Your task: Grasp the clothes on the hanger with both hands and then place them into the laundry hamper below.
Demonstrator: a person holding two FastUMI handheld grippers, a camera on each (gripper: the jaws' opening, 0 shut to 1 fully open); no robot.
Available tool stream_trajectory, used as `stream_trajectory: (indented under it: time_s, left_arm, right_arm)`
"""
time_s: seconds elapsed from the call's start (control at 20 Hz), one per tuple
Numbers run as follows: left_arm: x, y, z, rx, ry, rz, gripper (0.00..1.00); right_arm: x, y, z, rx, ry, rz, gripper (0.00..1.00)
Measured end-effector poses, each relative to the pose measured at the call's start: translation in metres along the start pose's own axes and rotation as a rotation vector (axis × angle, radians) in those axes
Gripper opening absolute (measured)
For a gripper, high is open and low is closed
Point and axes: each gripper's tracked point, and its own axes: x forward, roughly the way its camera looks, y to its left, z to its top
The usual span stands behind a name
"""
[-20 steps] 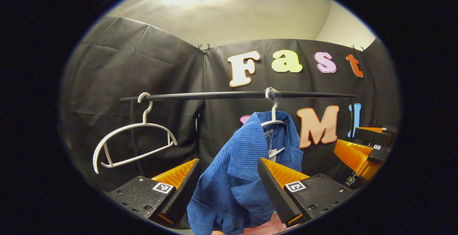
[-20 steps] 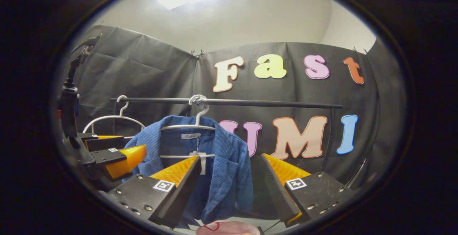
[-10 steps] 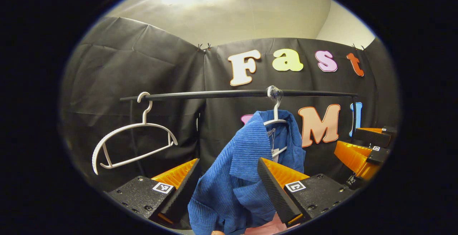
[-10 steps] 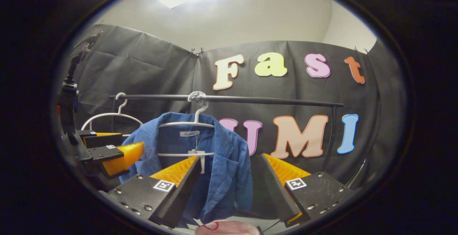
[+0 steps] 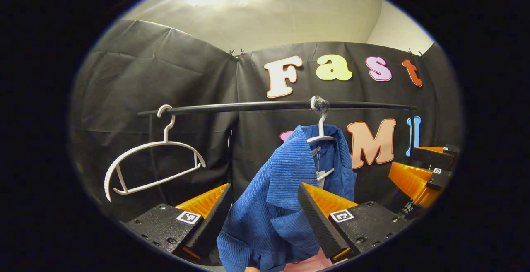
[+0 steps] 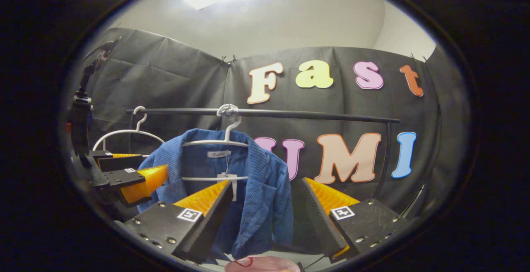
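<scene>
The blue jacket point(image 6: 232, 189) hangs on a white hanger point(image 6: 215, 143) whose hook sits over the black rail point(image 6: 290, 114), roughly mid-rail, collar up and front panels falling open; it has not yet been lifted off, so the grasp looks like the step in hand. In the left gripper view the jacket point(image 5: 281, 197) is seen edge-on, one shoulder and lapel bulging toward the camera; the left tool point(image 5: 265, 205) stands wide, its fingers either side of that fold with cloth lying between them but neither pad visibly pressing, likely lined up to pinch the shoulder so the cloth can be drawn free of the hanger arm. The right tool point(image 6: 265, 203) is likewise spread wide, facing the jacket's front and framing its right panel, apart from the cloth; taking both shoulders at once would probably keep the garment from slipping off one side. A spare empty hanger point(image 5: 153, 164) hangs tilted near the rail's end, out of the way. Something pink, perhaps the hamper's rim point(image 6: 265, 263), peeks below the jacket; too little shows to be sure.
</scene>
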Motion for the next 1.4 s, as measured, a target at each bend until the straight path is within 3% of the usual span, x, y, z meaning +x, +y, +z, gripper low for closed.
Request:
stream_trajectory:
  time_s: [0.4, 0.8, 1.2, 1.4]
  left_arm:
    - [0.001, -0.001, -0.001, 0.015, 0.001, 0.022, 0.98]
    - [0.007, 0.004, -0.003, 0.002, 0.007, 0.034, 0.98]
    - [0.016, 0.008, -0.006, 0.045, 0.017, 0.012, 1.00]
    - [0.015, 0.008, -0.006, 0.034, 0.024, 0.012, 1.00]
  right_arm:
    - [0.028, 0.014, -0.017, -0.003, 0.032, 0.045, 0.95]
    - [0.100, 0.012, -0.065, -0.004, 0.104, 0.031, 0.99]
    - [0.151, 0.010, -0.102, 0.056, 0.161, 0.005, 0.96]
    - [0.156, 0.007, -0.120, 0.060, 0.208, 0.011, 0.79]
